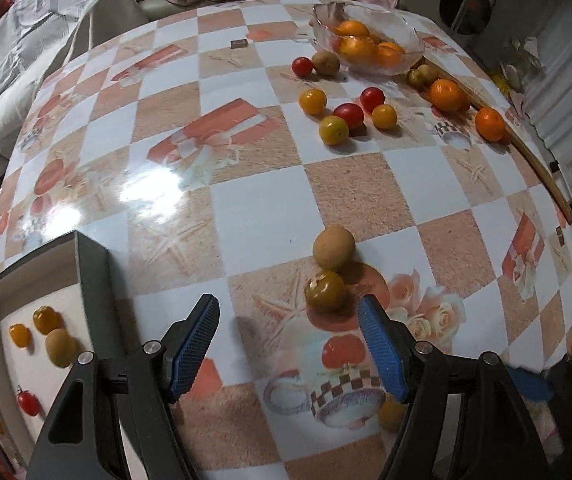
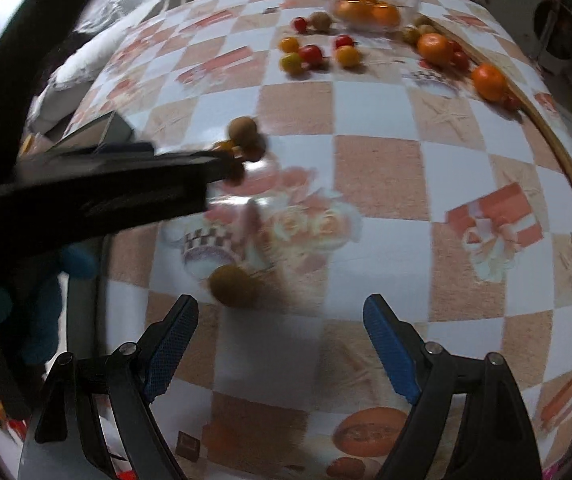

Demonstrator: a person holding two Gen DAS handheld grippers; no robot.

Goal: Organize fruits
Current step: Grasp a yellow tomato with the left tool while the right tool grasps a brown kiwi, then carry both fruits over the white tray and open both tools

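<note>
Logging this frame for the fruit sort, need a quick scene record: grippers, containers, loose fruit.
left gripper: open, empty, above a greenish-brown fruit
right gripper: open, empty, near a brown fruit
glass bowl: far side, holds oranges
tray: by the left gripper, holds a few small fruits
loose fruit: cherry tomatoes and two oranges on the table

Glossy tablecloth [image 1: 245, 208]; clear glass bowl [image 1: 406, 32]

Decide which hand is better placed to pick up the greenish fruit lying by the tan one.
Left. Its open tongs sit just short of the greenish fruit; the right tongs face another brown fruit.
</note>
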